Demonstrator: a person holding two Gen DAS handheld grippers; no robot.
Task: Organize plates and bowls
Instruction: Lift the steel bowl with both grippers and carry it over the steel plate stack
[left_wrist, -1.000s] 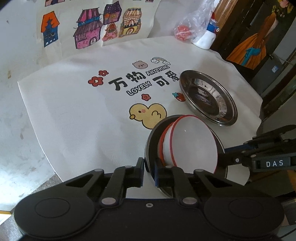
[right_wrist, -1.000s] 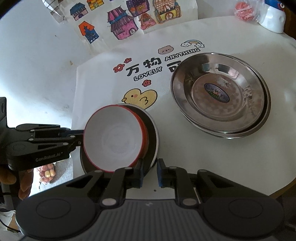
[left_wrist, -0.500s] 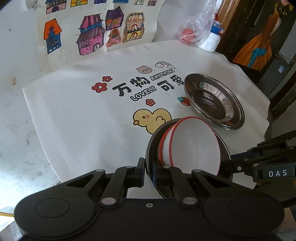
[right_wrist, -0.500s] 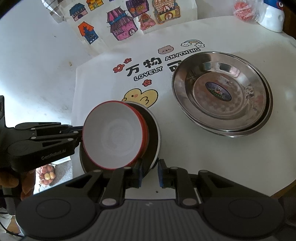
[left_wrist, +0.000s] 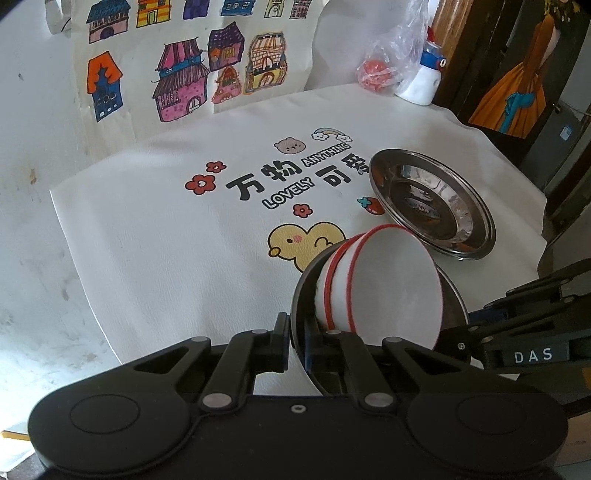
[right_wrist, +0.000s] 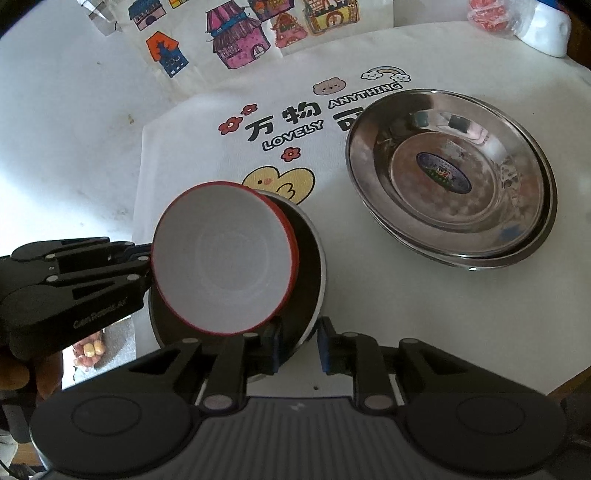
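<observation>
A dark bowl (left_wrist: 303, 291) carries two nested white bowls with red rims (left_wrist: 395, 288), and the stack is tilted. My left gripper (left_wrist: 295, 343) is shut on the dark bowl's near rim. In the right wrist view the dark bowl (right_wrist: 299, 284) and white bowls (right_wrist: 221, 258) sit at the cloth's front left, and the left gripper (right_wrist: 146, 267) meets them from the left. My right gripper (right_wrist: 300, 347) is open. The dark rim lies between its fingers, and the right pad stands off it. Two stacked steel plates (right_wrist: 450, 173) rest on the right.
A printed white cloth (left_wrist: 166, 240) covers the round table (right_wrist: 480, 332), whose edge runs close at the front right. A tote bag with painted houses (left_wrist: 184, 74) hangs at the back. A plastic bag with something red (left_wrist: 376, 70) and a white bottle (left_wrist: 424, 85) stand far right.
My right gripper's fingers have spread apart around the dark bowl's rim. The left gripper keeps its hold, and the bowl stack has barely shifted.
</observation>
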